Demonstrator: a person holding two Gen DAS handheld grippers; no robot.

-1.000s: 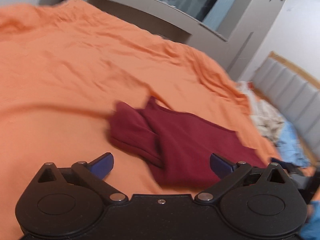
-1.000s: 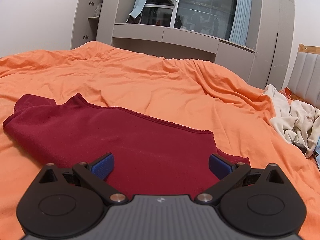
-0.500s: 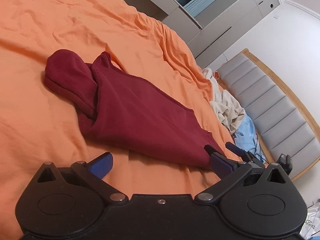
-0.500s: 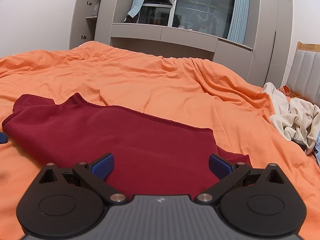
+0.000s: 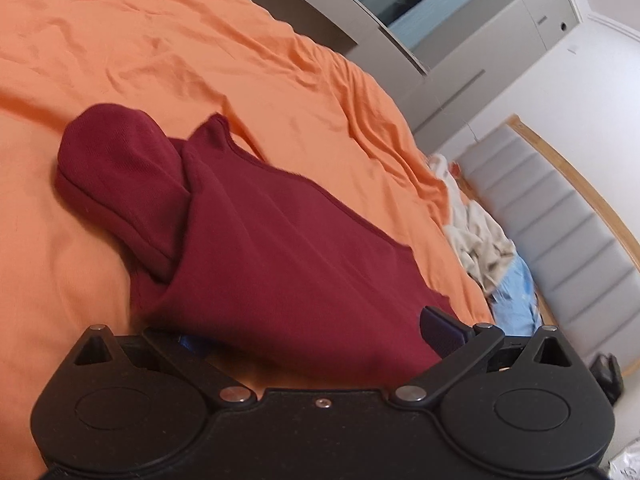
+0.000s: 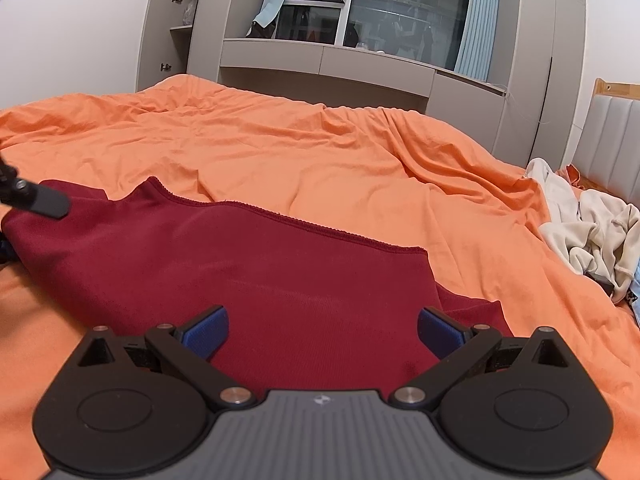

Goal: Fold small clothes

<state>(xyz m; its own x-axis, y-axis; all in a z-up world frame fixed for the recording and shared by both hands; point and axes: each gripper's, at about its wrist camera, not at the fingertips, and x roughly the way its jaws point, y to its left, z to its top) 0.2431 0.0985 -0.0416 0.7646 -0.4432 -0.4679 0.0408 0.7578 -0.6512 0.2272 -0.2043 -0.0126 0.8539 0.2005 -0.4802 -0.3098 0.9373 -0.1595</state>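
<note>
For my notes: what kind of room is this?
Most likely a bedroom: an orange bedsheet covers a bed with a padded headboard, and built-in wardrobes flank the window.

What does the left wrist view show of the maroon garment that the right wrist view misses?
Only the left wrist view shows the folded-over sleeve on the garment's far end, plus light blue cloth by the headboard. Only the right wrist view shows the window and the left gripper's finger reaching in. Both share the maroon garment, orange bedsheet and cream clothes pile.
</note>
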